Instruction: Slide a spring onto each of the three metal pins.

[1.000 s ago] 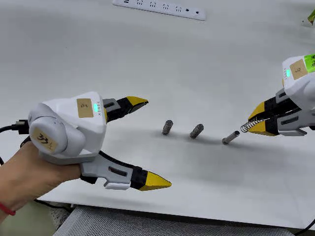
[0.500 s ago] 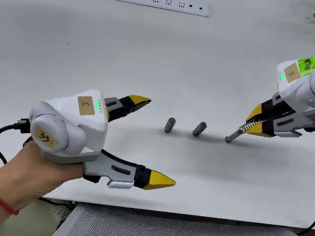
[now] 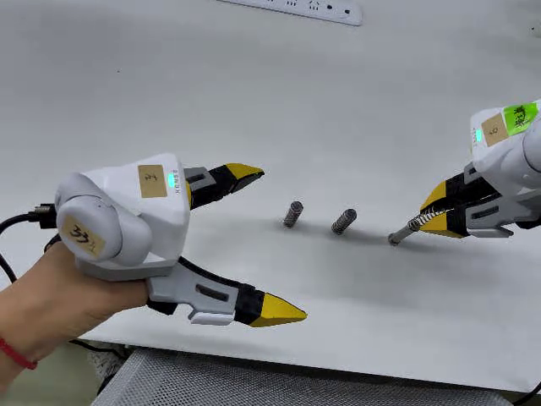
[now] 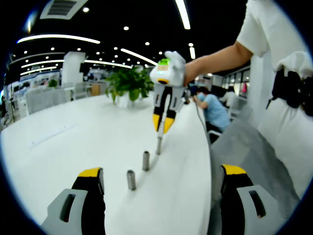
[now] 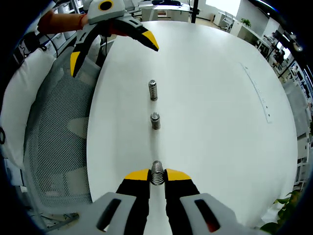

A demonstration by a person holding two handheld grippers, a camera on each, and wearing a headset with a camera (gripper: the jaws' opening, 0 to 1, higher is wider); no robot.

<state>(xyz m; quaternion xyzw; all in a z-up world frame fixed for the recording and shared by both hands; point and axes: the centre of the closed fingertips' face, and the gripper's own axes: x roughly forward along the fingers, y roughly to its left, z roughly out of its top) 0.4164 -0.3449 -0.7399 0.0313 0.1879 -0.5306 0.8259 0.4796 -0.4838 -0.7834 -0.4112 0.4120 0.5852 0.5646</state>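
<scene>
We are working at a smooth, matte white workbench (image 3: 338, 110). Our right gripper (image 3: 430, 212), its yellow-tipped black jaws nearly closed, is pinching a thin, silvery wire spring (image 3: 413, 224) by its rear coils. Our left gripper (image 3: 279, 245) is hovering over the near edge with its jaws spread wide, gripping nothing. A second ago the spring was hanging just short of the bare pin (image 3: 394, 238); now its front coils are meeting the top of that short steel cylinder. The two sprung pins (image 3: 292, 214) (image 3: 343, 221) are standing in a row beside it, each ribbed with coils (from the left gripper view all three are standing upright).
</scene>
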